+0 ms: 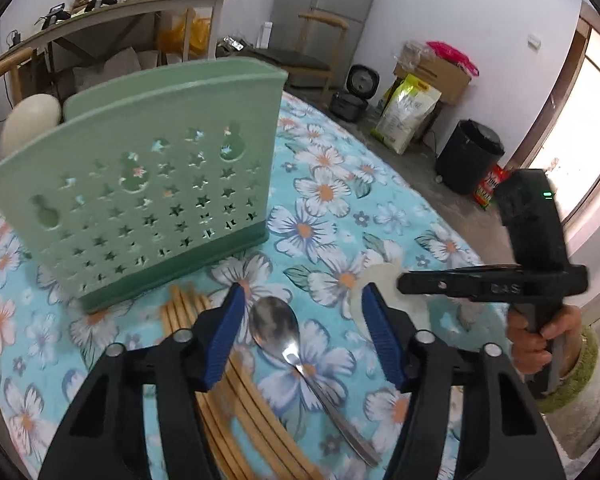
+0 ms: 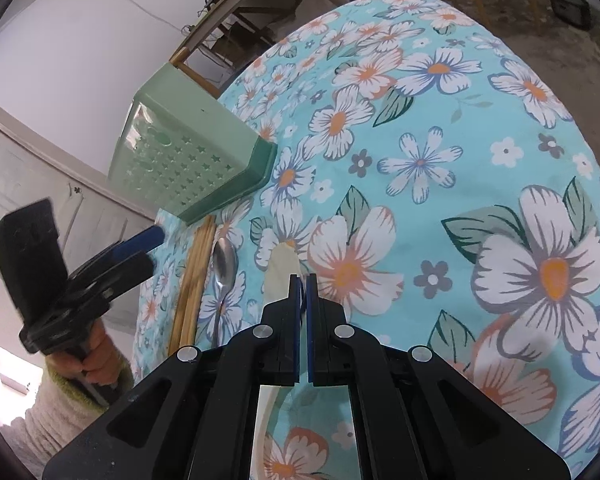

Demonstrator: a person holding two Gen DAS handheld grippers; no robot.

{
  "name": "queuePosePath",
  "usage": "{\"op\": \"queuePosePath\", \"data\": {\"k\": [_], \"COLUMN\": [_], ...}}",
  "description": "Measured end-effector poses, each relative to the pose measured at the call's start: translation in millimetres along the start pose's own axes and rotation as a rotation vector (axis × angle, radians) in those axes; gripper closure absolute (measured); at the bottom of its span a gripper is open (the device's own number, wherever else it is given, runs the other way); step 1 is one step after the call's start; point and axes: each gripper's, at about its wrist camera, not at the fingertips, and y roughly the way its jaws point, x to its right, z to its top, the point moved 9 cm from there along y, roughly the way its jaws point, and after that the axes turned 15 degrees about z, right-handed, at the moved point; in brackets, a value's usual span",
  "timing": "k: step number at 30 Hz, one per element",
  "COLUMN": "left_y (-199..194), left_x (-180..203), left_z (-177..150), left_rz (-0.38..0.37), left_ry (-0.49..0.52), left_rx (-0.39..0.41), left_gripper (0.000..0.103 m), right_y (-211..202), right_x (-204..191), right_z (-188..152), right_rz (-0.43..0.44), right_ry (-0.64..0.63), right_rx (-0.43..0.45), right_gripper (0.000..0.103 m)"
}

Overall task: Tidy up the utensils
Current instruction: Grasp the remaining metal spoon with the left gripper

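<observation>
A green utensil holder with star-shaped holes stands on the floral tablecloth; it also shows in the right wrist view. A metal spoon lies before it, between the fingers of my open left gripper. Several wooden chopsticks lie to the spoon's left, partly under the left finger. A cream flat utensil lies to the spoon's right. My right gripper is shut, its tips over the cream utensil; I cannot tell if it grips it. The spoon and chopsticks show left of it.
The round table carries a blue flowered cloth. Beyond its edge stand a chair, a black bin, bags and boxes, and a shelf-desk at the back left.
</observation>
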Motion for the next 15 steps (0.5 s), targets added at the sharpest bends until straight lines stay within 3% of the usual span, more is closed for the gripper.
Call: {"op": "queuePosePath", "data": {"k": [4, 9, 13, 15], "left_y": [21.8, 44.5, 60.3, 62.8], "left_x": [-4.9, -5.7, -12.5, -13.0], "left_z": [1.8, -4.0, -13.3, -16.1], "left_rz": [0.025, -0.004, 0.049, 0.041], "left_ry": [0.008, -0.013, -0.018, -0.027], "left_rx": [-0.026, -0.111, -0.178, -0.188], "left_gripper": [0.053, 0.055, 0.056, 0.056], "right_y": [-0.1, -1.9, -2.8, -3.1], "right_x": [1.2, 8.1, 10.8, 11.6], "right_z": [-0.2, -0.7, -0.5, -0.1], "right_rz": [0.008, 0.014, 0.023, 0.025], "right_ry": [-0.002, 0.007, 0.012, 0.012], "right_rx": [-0.001, -0.003, -0.002, -0.002], "right_gripper": [0.102, 0.102, 0.102, 0.102]}}
